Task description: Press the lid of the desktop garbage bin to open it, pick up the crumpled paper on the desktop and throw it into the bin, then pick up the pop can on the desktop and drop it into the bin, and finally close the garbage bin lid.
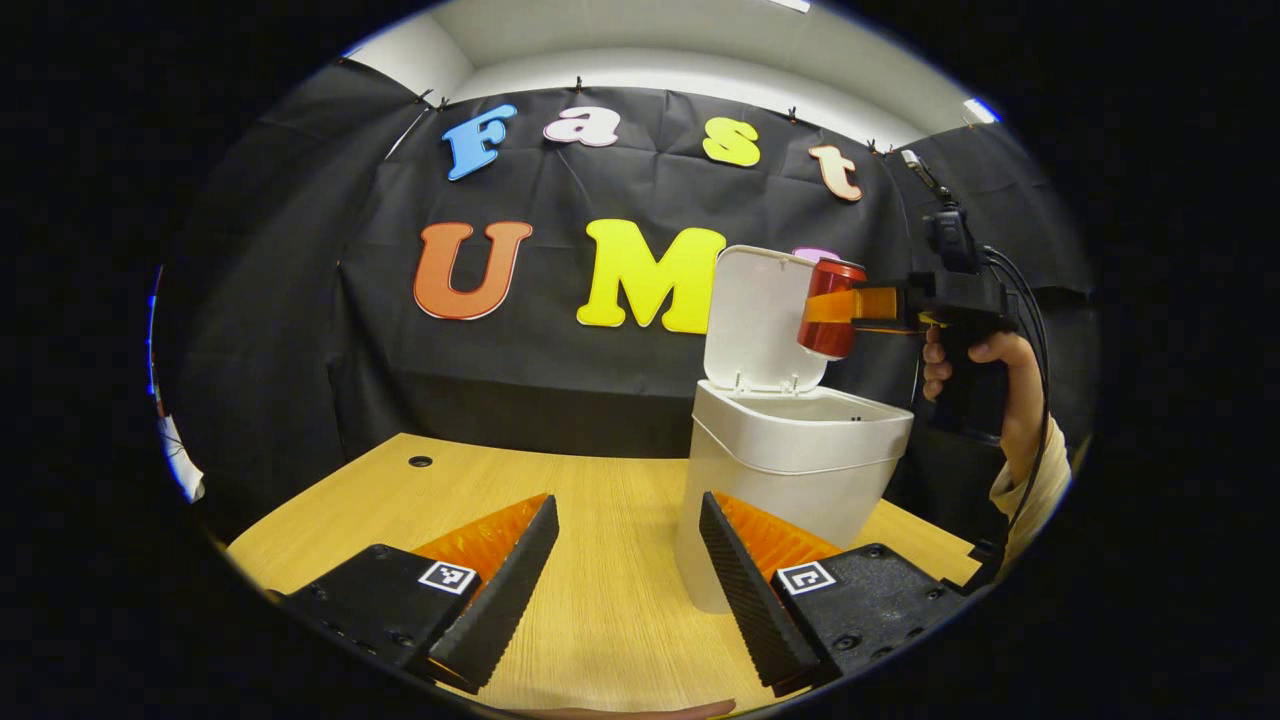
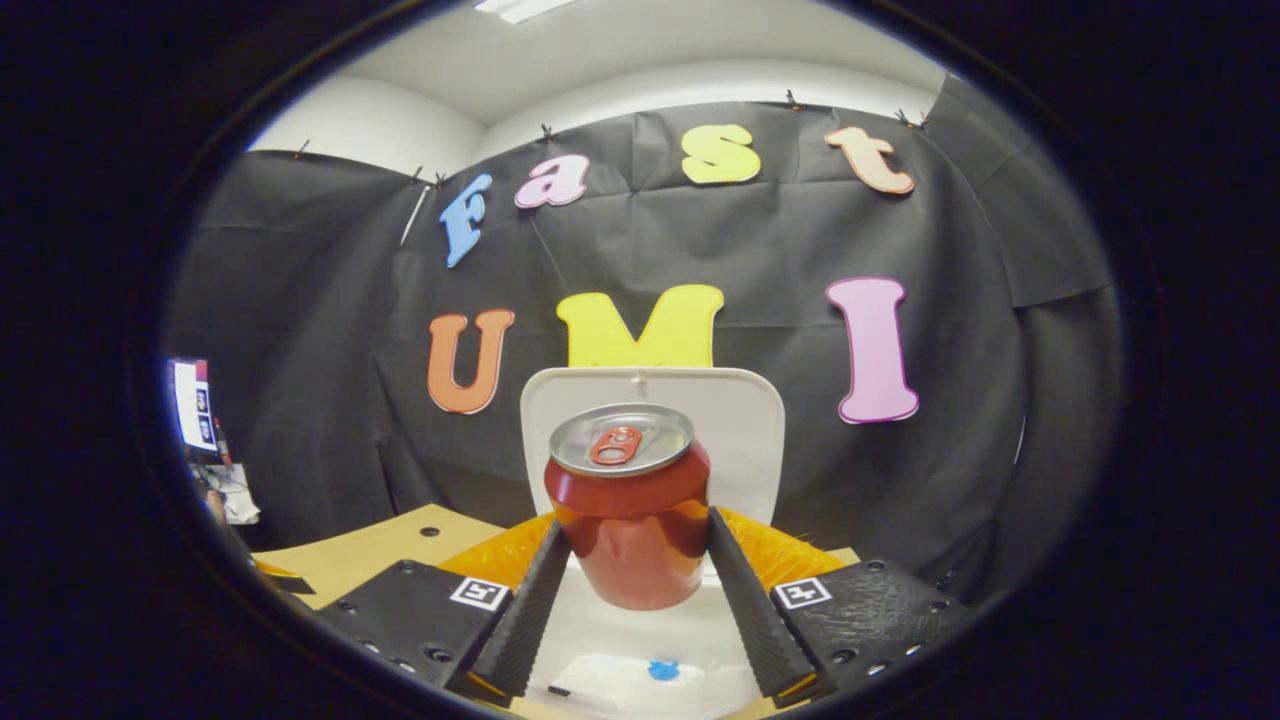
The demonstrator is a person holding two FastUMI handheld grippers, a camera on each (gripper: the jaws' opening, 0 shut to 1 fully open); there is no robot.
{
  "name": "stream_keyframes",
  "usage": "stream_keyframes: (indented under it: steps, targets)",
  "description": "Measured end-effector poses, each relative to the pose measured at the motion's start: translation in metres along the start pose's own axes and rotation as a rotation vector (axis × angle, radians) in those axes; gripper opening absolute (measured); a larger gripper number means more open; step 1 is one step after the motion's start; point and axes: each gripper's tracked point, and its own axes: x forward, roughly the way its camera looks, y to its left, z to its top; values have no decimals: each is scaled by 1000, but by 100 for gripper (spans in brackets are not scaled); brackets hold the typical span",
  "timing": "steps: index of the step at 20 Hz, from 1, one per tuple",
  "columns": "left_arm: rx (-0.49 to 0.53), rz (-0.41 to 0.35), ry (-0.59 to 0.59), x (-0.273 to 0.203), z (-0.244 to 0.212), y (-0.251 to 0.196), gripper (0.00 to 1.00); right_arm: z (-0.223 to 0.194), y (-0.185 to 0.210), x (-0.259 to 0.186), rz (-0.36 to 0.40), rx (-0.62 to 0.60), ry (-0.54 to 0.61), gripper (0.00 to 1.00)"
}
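The tabletop (image 1: 400,500), pale wood with a small dark hole near its far left edge, is seen spreading across the lower part of the left gripper view, and a corner of it is caught at the lower left of the right gripper view.

The garbage bin (image 1: 790,480), white and tapering downward, is stood on the right part of the tabletop. Its lid (image 1: 760,320) is raised upright behind the opening (hinged at the far rim), so the bin is open. In the right gripper view the lid (image 2: 740,430) is seen upright behind the can, and the bin's pale interior is looked into from above; a light mass with a small blue spot (image 2: 662,669) lies at the bottom, though what it is cannot be told.

The left tongs (image 1: 628,560) are held spread apart low over the tabletop, with nothing between them, just beside the bin's near side.

The right tongs (image 2: 632,560) are pinched on the pop can (image 2: 630,520), one finger pressed on each side of its red body. The can is held upright, silver top and pull tab facing up, above the open bin. From the left gripper view the can (image 1: 828,310) is seen gripped in front of the raised lid, with a hand (image 1: 985,385) wrapped around the handle.
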Motion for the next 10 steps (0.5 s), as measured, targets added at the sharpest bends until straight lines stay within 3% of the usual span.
stream_keyframes:
  steps: [10]
  targets:
    - [-10,11,39,10,-9,11,93,9,-1,-1,18,27,-6,85]
